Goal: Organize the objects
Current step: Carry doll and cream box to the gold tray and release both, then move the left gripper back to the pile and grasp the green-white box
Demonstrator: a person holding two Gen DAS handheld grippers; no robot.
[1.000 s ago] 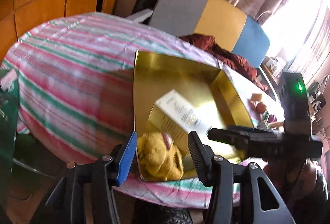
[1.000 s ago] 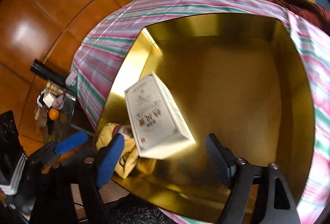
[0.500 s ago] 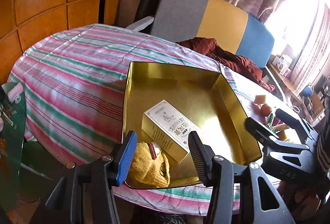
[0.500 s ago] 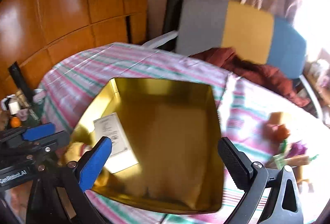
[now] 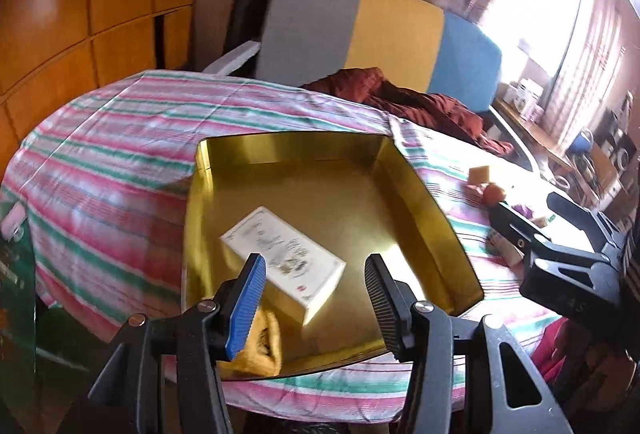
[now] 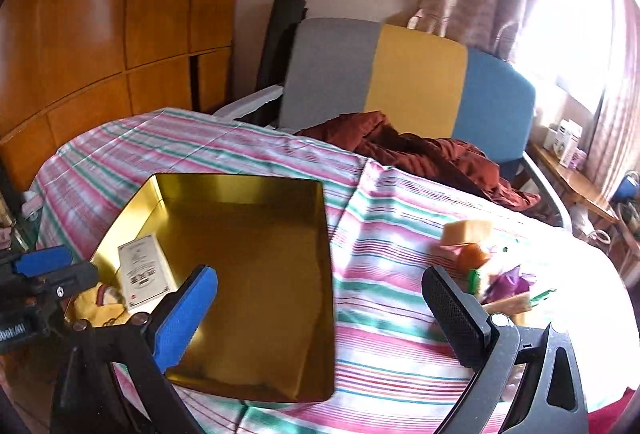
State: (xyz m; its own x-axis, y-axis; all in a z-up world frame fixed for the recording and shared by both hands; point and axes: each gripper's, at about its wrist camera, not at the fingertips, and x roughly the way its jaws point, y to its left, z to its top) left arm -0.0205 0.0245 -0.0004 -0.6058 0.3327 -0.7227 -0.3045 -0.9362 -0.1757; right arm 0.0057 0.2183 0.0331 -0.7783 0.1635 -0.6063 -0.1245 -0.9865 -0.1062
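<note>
A gold tray sits on the striped tablecloth. In it lie a white box and a yellow plush toy at the near left corner. My left gripper is open and empty above the tray's near edge. My right gripper is open and empty, above the tray's right side. Loose items lie on the cloth to the right: a tan block, an orange ball, purple and green pieces.
A grey, yellow and blue chair back stands behind the table with a dark red cloth draped over it. Wooden panelling is on the left. A side shelf with boxes stands by the curtained window.
My right gripper has pulled back from over the white box and swung right, now seeing the whole table. My left gripper has lifted a little. The box and toy stay in the tray.
</note>
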